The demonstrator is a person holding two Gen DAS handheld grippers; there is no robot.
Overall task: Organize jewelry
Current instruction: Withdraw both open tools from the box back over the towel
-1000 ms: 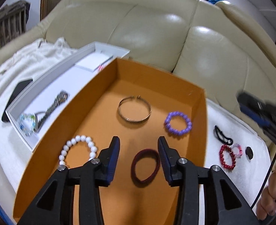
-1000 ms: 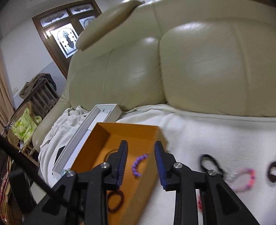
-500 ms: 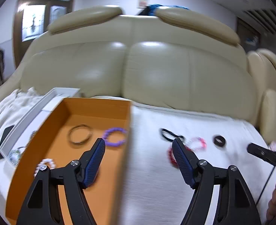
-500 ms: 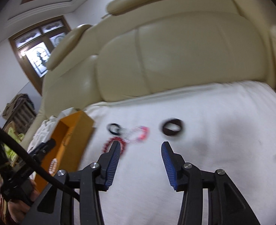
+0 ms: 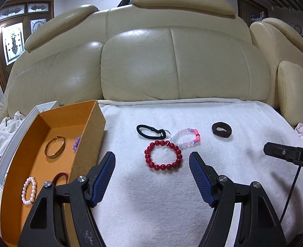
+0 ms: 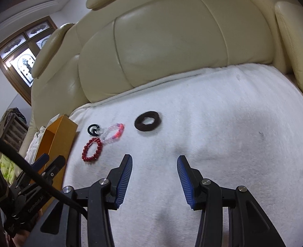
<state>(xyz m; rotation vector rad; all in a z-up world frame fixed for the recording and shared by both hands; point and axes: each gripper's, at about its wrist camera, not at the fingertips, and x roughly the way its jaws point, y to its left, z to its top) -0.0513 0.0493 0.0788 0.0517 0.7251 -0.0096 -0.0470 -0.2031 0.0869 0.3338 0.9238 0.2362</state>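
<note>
Both grippers have swung away from the orange box [image 5: 89, 127] to the loose pieces on the white blanket [image 5: 213, 185], their jaws having just been opening with nothing between them – a sign, probably, that another pickup is next. The left gripper [image 5: 152, 162] stands wide, framing the red bead bracelet [image 5: 163, 155]; the right gripper [image 6: 154, 161], half spread, hangs over bare cloth short of the brown hair tie [image 6: 147, 121]. The pink bead bracelet [image 5: 185, 137] and black hair tie [image 5: 150, 131] touch the red one. Inside the box lie a gold bangle [image 5: 55, 147], a pearl bracelet [image 5: 29, 190] – and a purple one [image 5: 76, 143] half hidden by the wall
</note>
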